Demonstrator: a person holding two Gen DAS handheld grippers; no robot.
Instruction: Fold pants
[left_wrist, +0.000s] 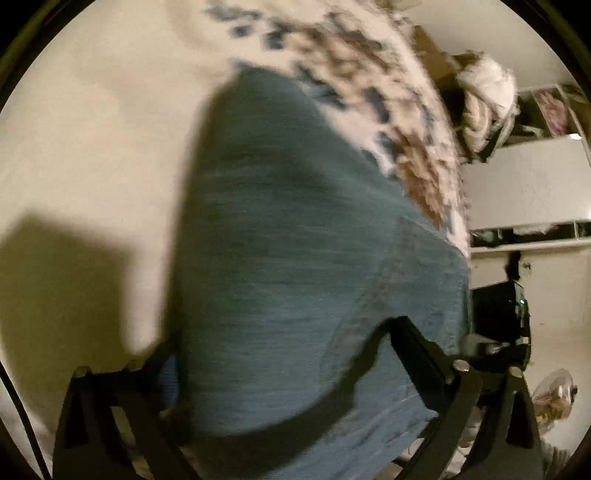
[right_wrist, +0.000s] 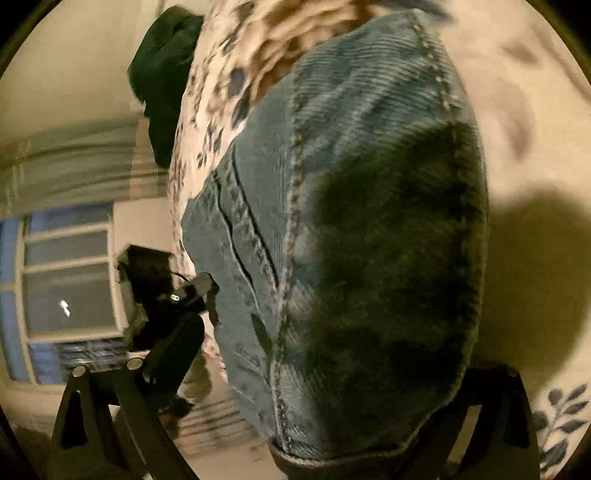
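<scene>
- Left wrist view: my left hand-held gripper (left_wrist: 280, 373) hangs spread wide over the blue pants (left_wrist: 295, 240), which lie on a bed's flowered bedspread (left_wrist: 354, 59); nothing is pinched. The cloth looks like soft, thick denim, limp but weighty.
- Right wrist view: my right hand-held gripper (right_wrist: 325, 398) is likewise agape above the pants (right_wrist: 332, 166). I judge the stitched seam (right_wrist: 291, 206) the firmest place to take hold.

The left matte-black plastic two-finger gripper (left_wrist: 280, 362) had angular linkage arms. Silver screws studded the right matte-black gripper (right_wrist: 317, 373) at its pivots
</scene>
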